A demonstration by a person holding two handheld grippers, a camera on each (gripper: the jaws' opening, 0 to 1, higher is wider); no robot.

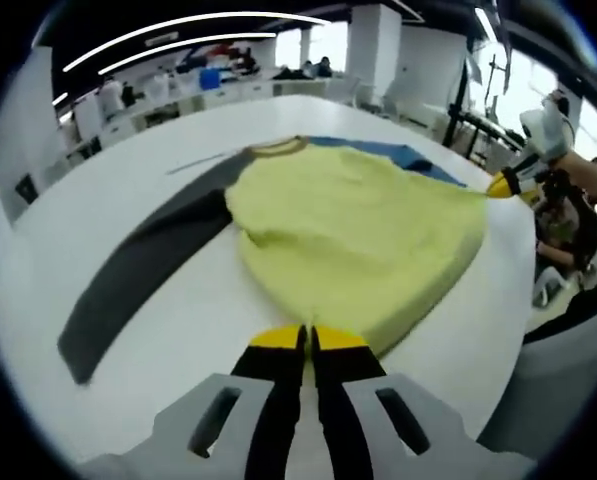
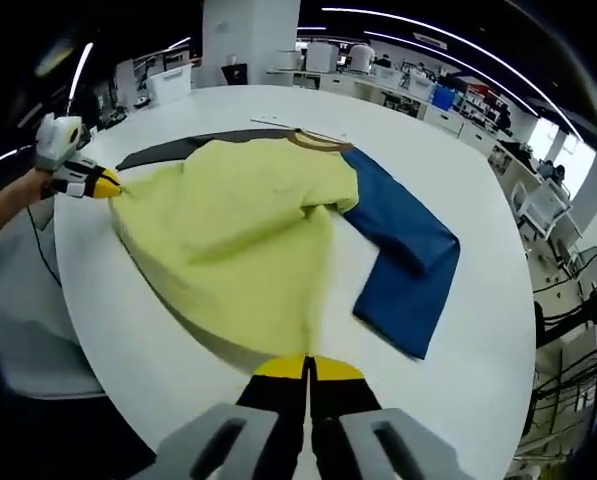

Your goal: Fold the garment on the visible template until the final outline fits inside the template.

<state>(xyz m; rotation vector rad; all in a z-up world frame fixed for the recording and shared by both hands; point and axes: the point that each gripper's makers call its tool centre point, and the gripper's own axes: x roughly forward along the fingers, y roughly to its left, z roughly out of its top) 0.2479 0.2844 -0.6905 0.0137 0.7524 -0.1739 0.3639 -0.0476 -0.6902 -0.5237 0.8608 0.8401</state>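
- The garment (image 1: 353, 235), a yellow-bodied top with one grey sleeve (image 1: 143, 275) and one blue sleeve (image 2: 403, 265), lies spread on the white round counter (image 1: 178, 330)
- The left tongs (image 1: 306, 340) sit clenched on the hem's near corner; in the right gripper view they appear at the far hem corner (image 2: 106, 184)
- The right tongs (image 2: 308, 368) are likewise pinched on the opposite hem corner
- My judgement: lift both corners together, keeping the hem taut and level, and carry it towards the brown-ribbed collar (image 2: 318, 141) so the fold lands straight
- The cloth looks soft, matt and limp, rumpling in low folds; the counter is smooth and glossy, so the garment may slide
- No template outline can be made out
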